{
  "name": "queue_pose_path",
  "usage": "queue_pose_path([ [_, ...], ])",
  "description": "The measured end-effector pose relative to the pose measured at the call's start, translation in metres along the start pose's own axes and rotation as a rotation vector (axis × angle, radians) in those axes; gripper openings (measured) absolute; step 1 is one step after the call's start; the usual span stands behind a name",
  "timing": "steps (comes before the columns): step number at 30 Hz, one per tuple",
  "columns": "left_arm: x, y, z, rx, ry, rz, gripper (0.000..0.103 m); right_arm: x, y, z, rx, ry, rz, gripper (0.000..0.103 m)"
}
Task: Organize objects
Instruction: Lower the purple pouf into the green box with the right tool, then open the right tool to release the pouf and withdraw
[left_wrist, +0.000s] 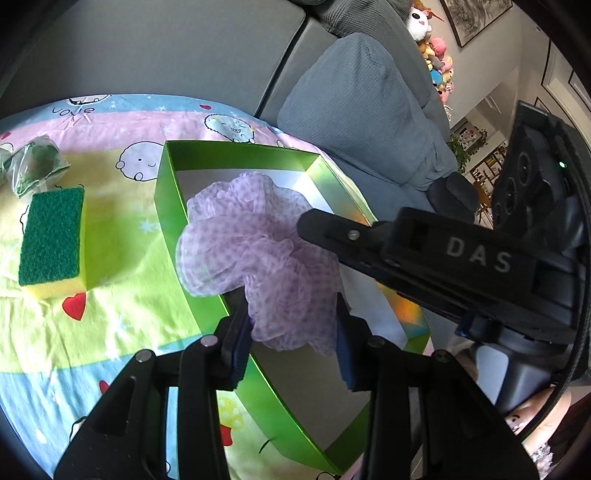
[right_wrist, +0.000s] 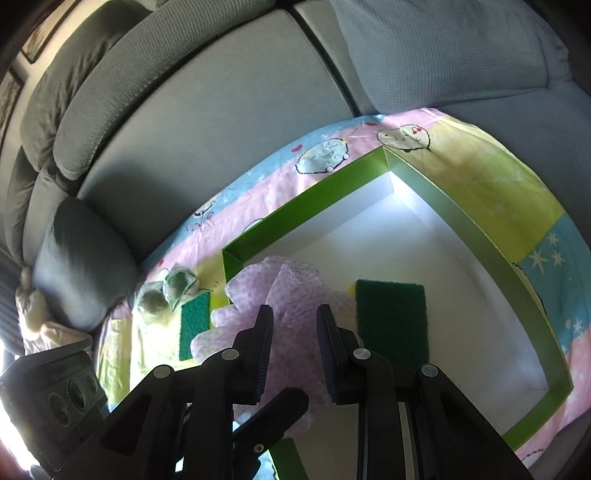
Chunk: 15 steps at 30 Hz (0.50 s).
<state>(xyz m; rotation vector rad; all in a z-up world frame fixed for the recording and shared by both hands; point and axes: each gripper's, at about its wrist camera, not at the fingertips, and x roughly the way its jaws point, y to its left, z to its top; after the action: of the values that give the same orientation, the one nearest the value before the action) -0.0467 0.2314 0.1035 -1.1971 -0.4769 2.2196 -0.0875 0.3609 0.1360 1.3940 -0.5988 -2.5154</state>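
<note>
Sofa (right_wrist: 229, 122) of grey fabric, with grey cushions (left_wrist: 362, 107) along its back, fills the far part of both views. Over its seat lies a pastel cartoon-print cotton sheet (left_wrist: 122, 306) in pink, yellow and blue bands. On the sheet stands a shallow green cardboard box (right_wrist: 476, 229) with a pale grey floor, open at the top.

A frilly lilac mesh bath pouf (left_wrist: 255, 251) hangs over the near-left part of the box, overlapping its left wall. The left gripper (left_wrist: 293, 341) pinches the pouf's lower bunch between its blue pads, the jaws drawn close on the mesh. The right gripper (right_wrist: 294, 356) stands at the same pouf with jaws pressed near together; mesh bulges between and around its fingers, and it too looks clamped on it. In the left view the right gripper's black finger lies across the pouf's upper right.

One green-topped rectangular sponge (right_wrist: 391, 319) lies flat on the box floor, right of the pouf. A second green-and-yellow sponge (left_wrist: 51, 240) lies on the sheet outside the box, left of it. Just beyond that sponge sit two small clear-wrapped bundles with green contents (left_wrist: 33, 166), touching each other.
</note>
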Motion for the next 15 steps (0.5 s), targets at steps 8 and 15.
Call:
queue_pose_path([
  [8,-0.008,0.004,0.000,0.009,-0.006,0.008,0.039,0.025,0.005,-0.001,0.001,0.055,-0.036,0.028],
  [15,-0.028,0.012,0.000,0.057,-0.034,0.097,0.040,0.041,-0.007,0.007,0.052,0.063,-0.124,0.027],
])
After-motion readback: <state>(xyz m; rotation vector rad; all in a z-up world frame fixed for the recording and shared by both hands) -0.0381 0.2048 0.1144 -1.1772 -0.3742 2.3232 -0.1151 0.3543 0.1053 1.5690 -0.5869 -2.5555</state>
